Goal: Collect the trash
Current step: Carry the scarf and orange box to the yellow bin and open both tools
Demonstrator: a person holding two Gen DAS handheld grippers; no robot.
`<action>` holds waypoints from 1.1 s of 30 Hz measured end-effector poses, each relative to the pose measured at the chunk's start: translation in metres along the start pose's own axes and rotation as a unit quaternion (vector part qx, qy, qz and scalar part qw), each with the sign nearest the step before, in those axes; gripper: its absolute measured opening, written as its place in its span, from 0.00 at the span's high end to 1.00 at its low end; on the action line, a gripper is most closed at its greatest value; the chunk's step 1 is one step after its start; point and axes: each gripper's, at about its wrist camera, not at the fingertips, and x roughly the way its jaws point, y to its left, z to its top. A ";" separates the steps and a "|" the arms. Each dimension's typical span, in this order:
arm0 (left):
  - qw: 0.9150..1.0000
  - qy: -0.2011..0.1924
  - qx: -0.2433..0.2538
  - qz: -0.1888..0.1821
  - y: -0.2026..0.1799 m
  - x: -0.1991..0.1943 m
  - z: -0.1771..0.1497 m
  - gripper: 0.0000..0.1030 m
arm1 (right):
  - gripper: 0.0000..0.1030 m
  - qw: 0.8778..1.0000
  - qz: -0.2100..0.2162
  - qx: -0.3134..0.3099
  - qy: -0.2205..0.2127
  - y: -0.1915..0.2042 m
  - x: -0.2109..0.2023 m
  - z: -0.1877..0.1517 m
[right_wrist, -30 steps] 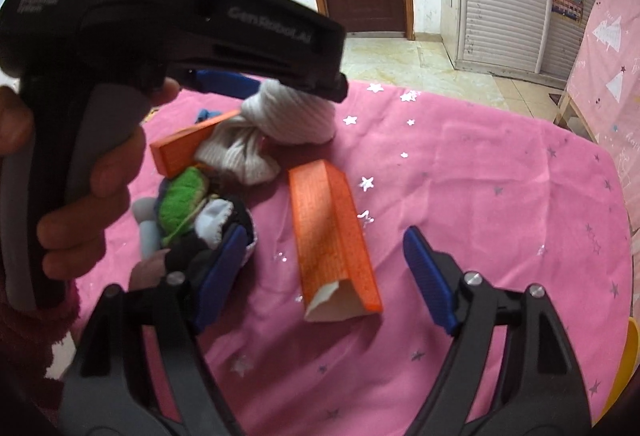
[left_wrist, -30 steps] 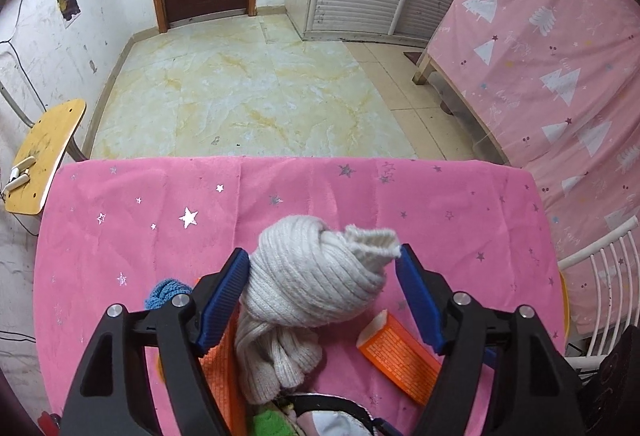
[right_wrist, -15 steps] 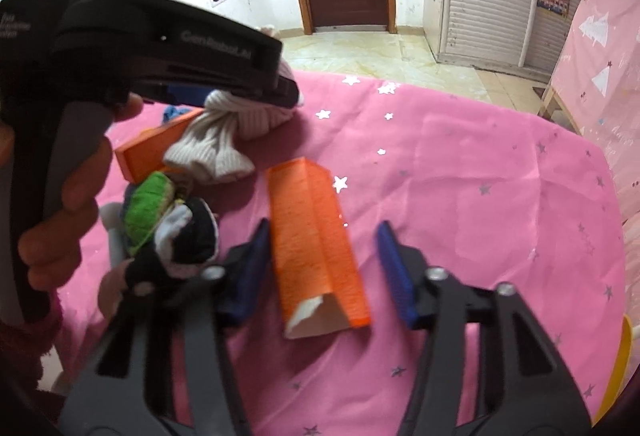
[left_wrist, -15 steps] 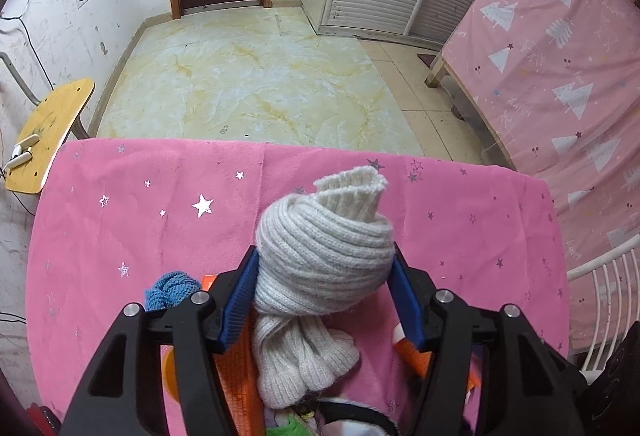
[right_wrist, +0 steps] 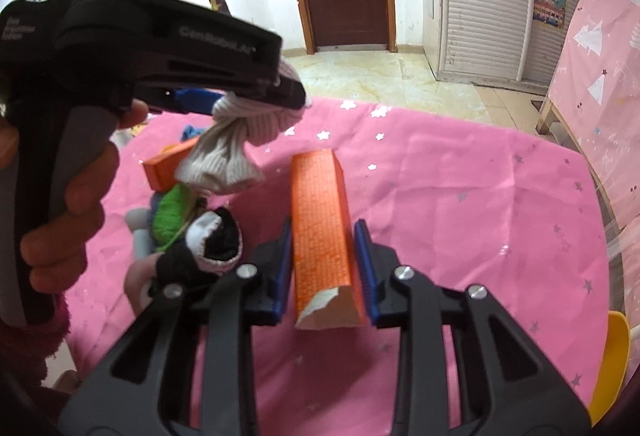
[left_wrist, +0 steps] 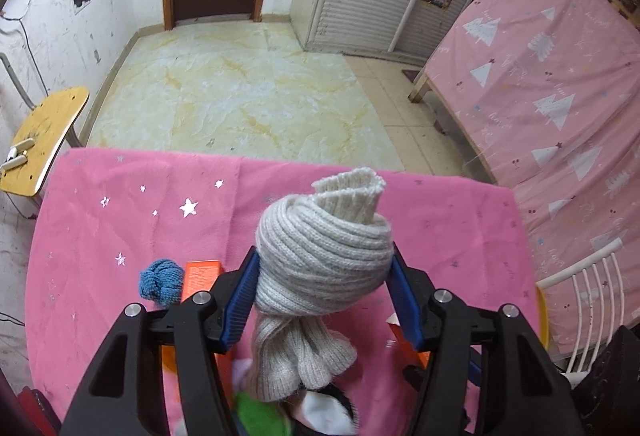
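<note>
My left gripper is shut on a rolled cream knit sock and holds it above the pink star tablecloth. The sock also shows in the right wrist view, hanging from the left gripper. My right gripper is shut on a torn orange carton lying on the cloth. A second orange box lies to the left, partly hidden by the sock. It also shows in the left wrist view.
A blue knit ball, a green sock and a black-and-white sock lie by the boxes. A yellow chair stands left of the table. A pink bed and a white rack stand right.
My left gripper closed on the cream sock and lifted it off the cloth. My right gripper moved in over the orange carton and closed on its sides.
</note>
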 end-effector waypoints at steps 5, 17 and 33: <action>1.000 -0.019 0.018 -0.006 -0.027 -0.020 -0.002 0.48 | 0.73 1.000 -0.008 0.014 -0.022 -0.015 -0.019 -0.003; 0.996 -0.036 0.073 -0.027 -0.114 -0.039 -0.020 0.48 | 0.73 0.991 -0.049 0.091 -0.087 -0.088 -0.088 -0.026; 0.985 -0.003 0.153 -0.082 -0.252 -0.021 -0.062 0.48 | 0.73 0.964 -0.113 0.194 -0.145 -0.205 -0.154 -0.070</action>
